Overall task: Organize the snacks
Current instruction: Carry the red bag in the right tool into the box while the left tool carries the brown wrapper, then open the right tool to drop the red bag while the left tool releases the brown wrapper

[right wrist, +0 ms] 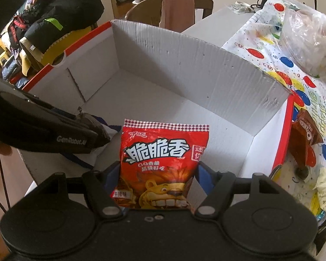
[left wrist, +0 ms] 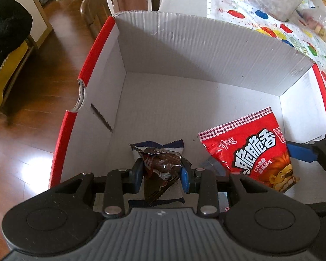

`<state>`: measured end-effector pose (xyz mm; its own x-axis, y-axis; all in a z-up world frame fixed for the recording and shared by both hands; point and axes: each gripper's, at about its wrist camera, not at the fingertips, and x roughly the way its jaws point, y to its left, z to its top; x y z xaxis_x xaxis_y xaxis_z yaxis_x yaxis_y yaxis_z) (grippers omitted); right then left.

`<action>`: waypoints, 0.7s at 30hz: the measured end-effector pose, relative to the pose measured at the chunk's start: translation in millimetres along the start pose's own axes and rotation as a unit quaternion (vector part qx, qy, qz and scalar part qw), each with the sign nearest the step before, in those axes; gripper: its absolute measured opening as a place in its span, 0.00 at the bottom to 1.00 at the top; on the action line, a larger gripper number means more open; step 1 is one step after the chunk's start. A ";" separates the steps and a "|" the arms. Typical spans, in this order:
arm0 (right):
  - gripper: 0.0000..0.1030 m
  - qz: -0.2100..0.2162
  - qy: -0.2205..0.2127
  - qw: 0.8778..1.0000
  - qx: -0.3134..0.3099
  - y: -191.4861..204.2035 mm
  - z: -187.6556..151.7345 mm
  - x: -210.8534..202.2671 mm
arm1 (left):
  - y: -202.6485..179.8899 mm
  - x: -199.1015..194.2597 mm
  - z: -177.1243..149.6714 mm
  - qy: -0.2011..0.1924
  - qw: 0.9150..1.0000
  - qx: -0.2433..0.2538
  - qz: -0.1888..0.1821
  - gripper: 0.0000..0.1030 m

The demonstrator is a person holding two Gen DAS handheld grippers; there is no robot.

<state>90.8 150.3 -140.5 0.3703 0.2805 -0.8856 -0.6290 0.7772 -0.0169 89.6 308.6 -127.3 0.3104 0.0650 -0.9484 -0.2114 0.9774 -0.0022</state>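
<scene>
Balloon-print tablecloth point(right wrist: 302, 82), white box point(left wrist: 206, 50), wood floor point(left wrist: 32, 108), draped chair point(right wrist: 178, 8)

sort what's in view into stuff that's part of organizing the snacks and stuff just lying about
Part of the job:
left claw shut on the brown snack packet
right claw around the red snack bag
white cardboard box

Lying about:
balloon tablecloth
wooden chair
pink cloth
black jacket
</scene>
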 end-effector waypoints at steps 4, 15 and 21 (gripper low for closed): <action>0.72 0.007 -0.009 1.000 0.002 -1.4 0.2 -5.8 | -0.2 -0.2 -1.2 -0.002 1.000 -0.004 0.004 0.38; 0.82 0.020 -0.048 0.998 0.032 -12.3 -3.0 -44.8 | 3.2 -31.2 -7.1 -0.039 0.999 -0.018 -0.023 0.51; 0.86 0.016 -0.078 0.995 0.058 -29.1 -12.1 -75.2 | -8.2 -65.2 -9.4 -0.096 0.994 -0.013 -0.045 0.67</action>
<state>72.9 99.8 -79.1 0.4586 0.3831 -0.8018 -0.5624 0.8238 0.0720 62.3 294.5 -68.4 0.5000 0.0181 -0.8658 -0.1980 0.9757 -0.0940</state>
